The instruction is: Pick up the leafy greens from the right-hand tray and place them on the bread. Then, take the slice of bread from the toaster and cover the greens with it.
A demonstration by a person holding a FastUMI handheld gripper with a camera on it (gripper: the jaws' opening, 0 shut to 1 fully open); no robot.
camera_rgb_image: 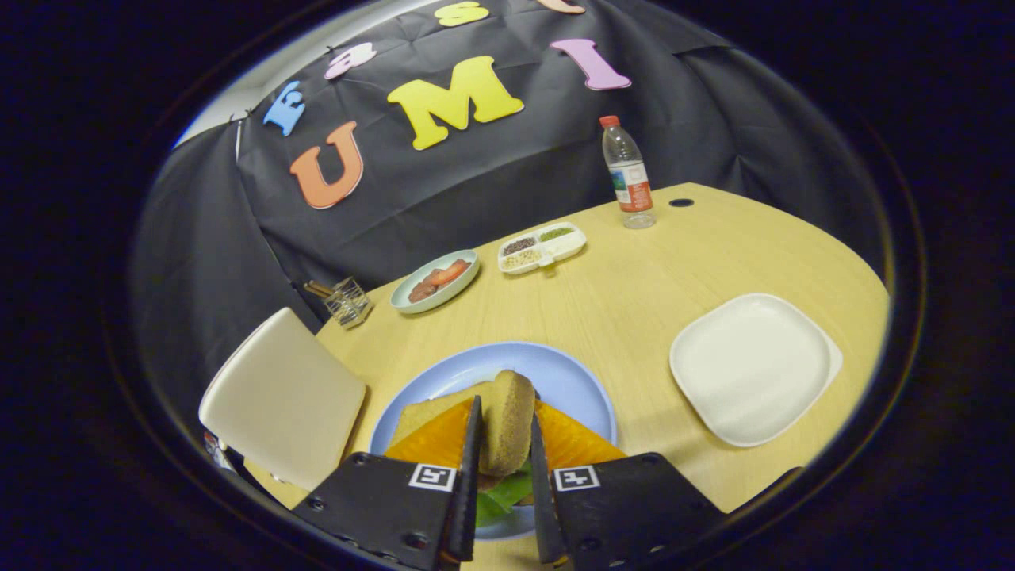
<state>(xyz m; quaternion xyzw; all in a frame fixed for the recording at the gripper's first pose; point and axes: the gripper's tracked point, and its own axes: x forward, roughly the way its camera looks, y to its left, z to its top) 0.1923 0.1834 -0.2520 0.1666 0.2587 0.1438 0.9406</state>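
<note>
Gripper (504, 444) closed on slice of bread (507, 420), both fingers pressing its flat faces, slice held on edge over blue plate (571, 377). Leafy greens (501, 492) under the slice, between the fingers, resting on the lower bread (428, 411) on that plate. White square tray (753, 365) bare to the right on wooden table (634, 293); toaster (281, 396) just left of the plate.

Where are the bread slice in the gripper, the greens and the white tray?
bread slice (508, 422): gripper view, its crust face, between the fingers.
greens (503, 493): gripper view, a leaf under the bread.
white tray (752, 366): gripper view, its bare middle.
</note>
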